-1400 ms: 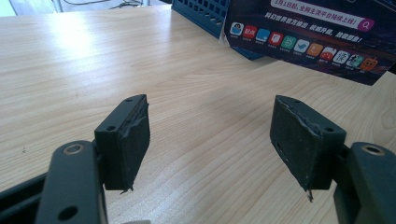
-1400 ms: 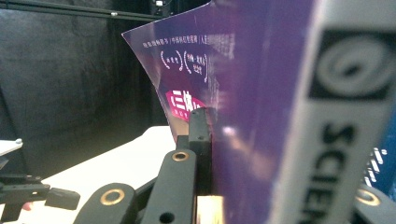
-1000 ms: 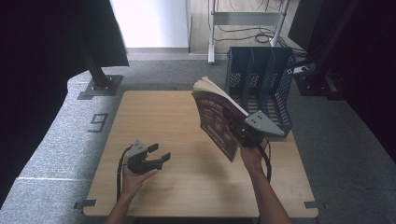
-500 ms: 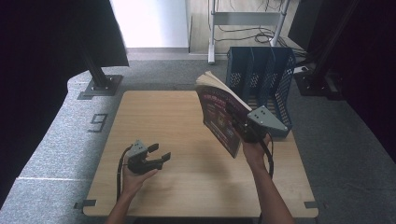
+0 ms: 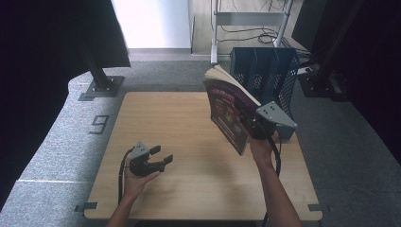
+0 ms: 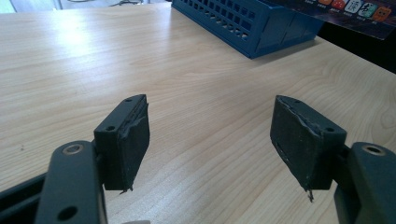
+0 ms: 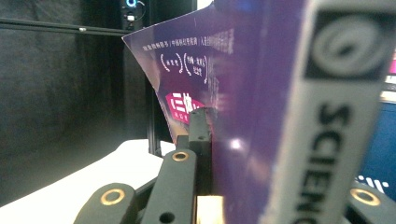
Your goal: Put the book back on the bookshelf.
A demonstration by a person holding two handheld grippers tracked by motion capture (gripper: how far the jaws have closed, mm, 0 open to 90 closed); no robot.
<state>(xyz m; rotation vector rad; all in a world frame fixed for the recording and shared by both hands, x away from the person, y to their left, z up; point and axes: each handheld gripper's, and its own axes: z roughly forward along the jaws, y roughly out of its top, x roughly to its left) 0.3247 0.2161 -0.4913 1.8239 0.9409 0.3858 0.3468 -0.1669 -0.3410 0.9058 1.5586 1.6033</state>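
While I'm looking down from the high view, my right gripper point(image 5: 249, 124) is clamping a purple-covered book point(image 5: 227, 109) and holding it up off the wooden table point(image 5: 189, 123), tilted, pages fanning at the top, just in front of the blue file rack point(image 5: 269, 75) standing at the table's far right edge. My left gripper point(image 5: 158, 158) is sitting low over the near left part of the table, well apart from the book, jaws spread and gripping nothing. In the left gripper view, I'm seeing both black pads point(image 6: 133, 140) standing wide over bare wood, nothing between them; the blue rack point(image 6: 247, 23) is lying across the top, and a corner of the book's cover point(image 6: 355, 11) is poking in at the upper right. In the right gripper view, the book point(image 7: 243, 93) is standing upright between my jaws, purple cover with white print and a pink label facing left, grey spine with lettering at right; the one pad point(image 7: 201, 135) I'm making out is pressing flat against the cover, so the grip is tight on the book.
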